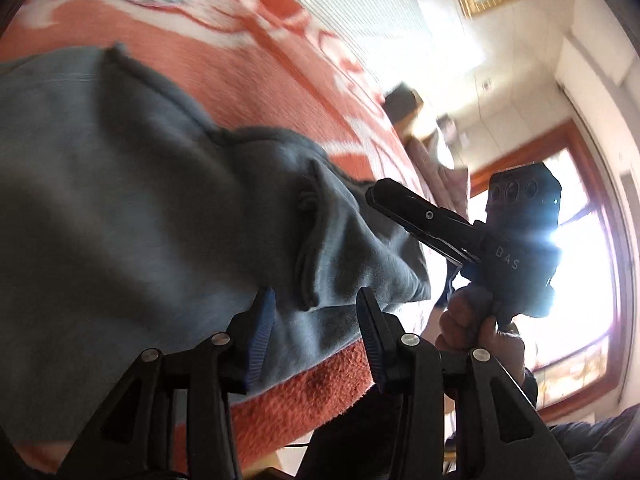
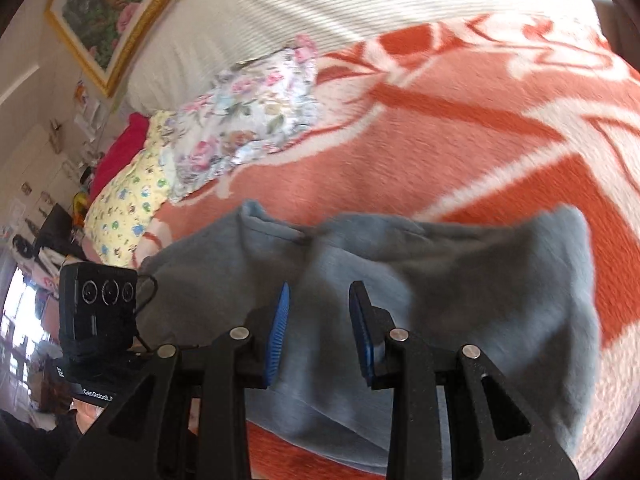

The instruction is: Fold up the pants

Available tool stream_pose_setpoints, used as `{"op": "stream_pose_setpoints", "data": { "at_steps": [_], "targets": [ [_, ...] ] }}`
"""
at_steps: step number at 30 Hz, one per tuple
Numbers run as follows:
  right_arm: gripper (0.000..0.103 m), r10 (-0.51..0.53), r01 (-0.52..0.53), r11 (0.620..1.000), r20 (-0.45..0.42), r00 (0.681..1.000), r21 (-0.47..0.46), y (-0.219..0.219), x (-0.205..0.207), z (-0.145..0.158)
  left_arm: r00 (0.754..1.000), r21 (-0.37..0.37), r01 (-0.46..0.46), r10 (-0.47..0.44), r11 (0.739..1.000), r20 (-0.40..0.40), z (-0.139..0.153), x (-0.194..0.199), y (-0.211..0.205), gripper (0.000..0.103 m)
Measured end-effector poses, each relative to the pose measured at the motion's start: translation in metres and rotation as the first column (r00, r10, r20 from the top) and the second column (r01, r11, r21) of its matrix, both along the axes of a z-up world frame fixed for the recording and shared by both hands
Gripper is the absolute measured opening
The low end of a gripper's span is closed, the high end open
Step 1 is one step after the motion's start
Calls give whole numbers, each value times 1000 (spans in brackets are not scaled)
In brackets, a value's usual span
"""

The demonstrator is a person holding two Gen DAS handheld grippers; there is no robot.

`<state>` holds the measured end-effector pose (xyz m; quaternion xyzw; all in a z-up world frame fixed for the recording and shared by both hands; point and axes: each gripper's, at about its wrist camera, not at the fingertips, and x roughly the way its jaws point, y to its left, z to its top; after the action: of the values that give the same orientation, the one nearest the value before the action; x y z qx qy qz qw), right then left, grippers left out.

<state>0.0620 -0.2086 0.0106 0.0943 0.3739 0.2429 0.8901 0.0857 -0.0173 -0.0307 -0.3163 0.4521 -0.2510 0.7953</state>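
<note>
Grey-blue fleece pants lie folded on an orange and white blanket on a bed. They also show in the right wrist view, bunched with a raised fold in the middle. My left gripper is open, its blue-padded jaws just above the pants' near edge, holding nothing. My right gripper is open over the pants, holding nothing. In the left wrist view the right gripper reaches in from the right, its tip at the pants' edge.
Floral and yellow patterned bedding is piled at the blanket's far left. A white headboard and a gold-framed picture stand behind. A bright window is at the right. The bed's near edge is just below my left gripper.
</note>
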Motion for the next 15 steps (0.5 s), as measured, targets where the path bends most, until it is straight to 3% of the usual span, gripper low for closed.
{"op": "stream_pose_setpoints", "data": {
  "at_steps": [6,10,15],
  "targets": [
    [33,102,-103,994,-16,995,-38,52,10,1,993,-70,-121,121,990,-6,2,-32,47,43],
    [33,163,-165,984,-35,986,-63,87,16,-2,980,-67,-198,198,978,-1,6,-56,76,48],
    [40,256,-260,961,-47,965,-90,133,20,-5,945,-132,-323,326,937,3,7,-93,116,54]
  ]
}}
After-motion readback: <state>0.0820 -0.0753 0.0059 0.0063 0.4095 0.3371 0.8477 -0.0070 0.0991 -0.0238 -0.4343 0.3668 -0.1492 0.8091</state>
